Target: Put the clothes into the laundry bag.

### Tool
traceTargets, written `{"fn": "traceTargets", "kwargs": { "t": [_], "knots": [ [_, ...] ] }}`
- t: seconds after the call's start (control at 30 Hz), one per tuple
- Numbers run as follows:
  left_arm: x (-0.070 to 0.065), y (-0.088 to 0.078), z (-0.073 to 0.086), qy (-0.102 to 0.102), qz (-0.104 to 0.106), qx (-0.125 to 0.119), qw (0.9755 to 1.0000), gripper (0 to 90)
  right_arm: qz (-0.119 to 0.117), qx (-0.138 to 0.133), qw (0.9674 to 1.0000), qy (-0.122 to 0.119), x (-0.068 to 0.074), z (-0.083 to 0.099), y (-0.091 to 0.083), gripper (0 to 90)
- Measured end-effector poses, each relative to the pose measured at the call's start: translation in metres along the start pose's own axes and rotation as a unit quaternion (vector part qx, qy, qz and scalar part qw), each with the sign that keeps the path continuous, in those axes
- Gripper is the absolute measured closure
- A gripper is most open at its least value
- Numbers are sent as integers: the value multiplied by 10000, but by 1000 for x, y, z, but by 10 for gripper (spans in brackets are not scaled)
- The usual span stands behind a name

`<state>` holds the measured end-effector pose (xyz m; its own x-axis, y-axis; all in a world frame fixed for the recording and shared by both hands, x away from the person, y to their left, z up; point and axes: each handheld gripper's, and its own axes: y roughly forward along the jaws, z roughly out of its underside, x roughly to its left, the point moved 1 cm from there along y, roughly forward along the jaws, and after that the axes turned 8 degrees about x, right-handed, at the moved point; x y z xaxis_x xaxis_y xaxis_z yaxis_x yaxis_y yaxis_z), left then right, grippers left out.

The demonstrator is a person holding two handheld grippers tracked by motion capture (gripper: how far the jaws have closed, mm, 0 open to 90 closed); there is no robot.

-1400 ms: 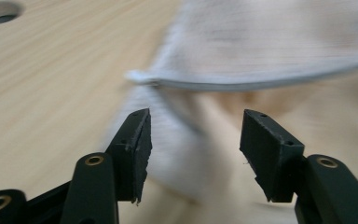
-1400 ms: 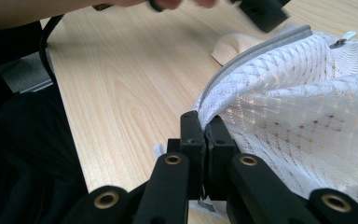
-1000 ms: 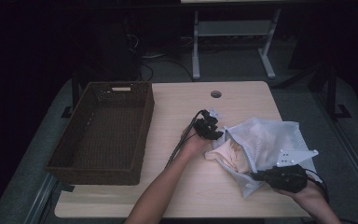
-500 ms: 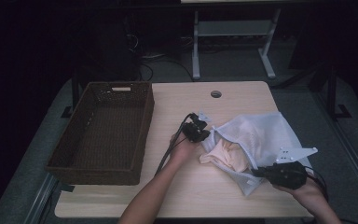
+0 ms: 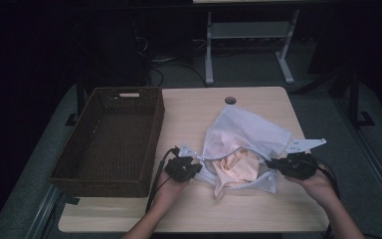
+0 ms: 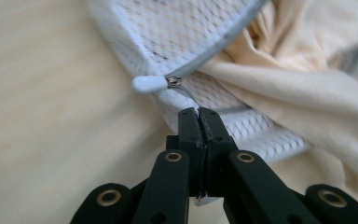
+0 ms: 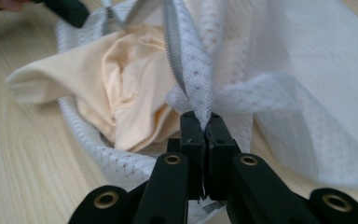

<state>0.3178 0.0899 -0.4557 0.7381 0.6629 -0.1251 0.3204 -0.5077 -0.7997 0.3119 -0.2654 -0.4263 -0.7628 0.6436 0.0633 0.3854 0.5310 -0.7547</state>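
Mesh bag is floppy and light, stretched between both tongs, left clamped on its edge by the zipper pull, right pinching the opposite rim, so grab seams.

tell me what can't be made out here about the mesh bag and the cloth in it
- Cream cloth: high view, what garment it is; bunched inside the mesh bag.
- Bag's far end: left gripper view, cut off by the top edge.
- Left tongs, right tongs: how much mesh is pinched, hidden between shut jaws.
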Motion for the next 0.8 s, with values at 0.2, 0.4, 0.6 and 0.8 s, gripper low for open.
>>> {"fn": "traceTargets", "kwargs": {
  "t": [0.2,0.4,0.6,0.8],
  "knots": [
    [-13,-13,7,62,270,-236,9993,561,-101,-167,9998,67,13,4,-12,648],
    [-40,-12,0,458,964,-220,9940,393,-282,-330,9988,-212,42,1,-28,592],
    [-58,5,-3,702,1098,-74,9914,369,-616,-150,9971,-410,59,0,-12,575],
    [-60,22,-8,865,734,39,9935,615,-745,194,9950,-632,70,1,11,568]
  ]
}}
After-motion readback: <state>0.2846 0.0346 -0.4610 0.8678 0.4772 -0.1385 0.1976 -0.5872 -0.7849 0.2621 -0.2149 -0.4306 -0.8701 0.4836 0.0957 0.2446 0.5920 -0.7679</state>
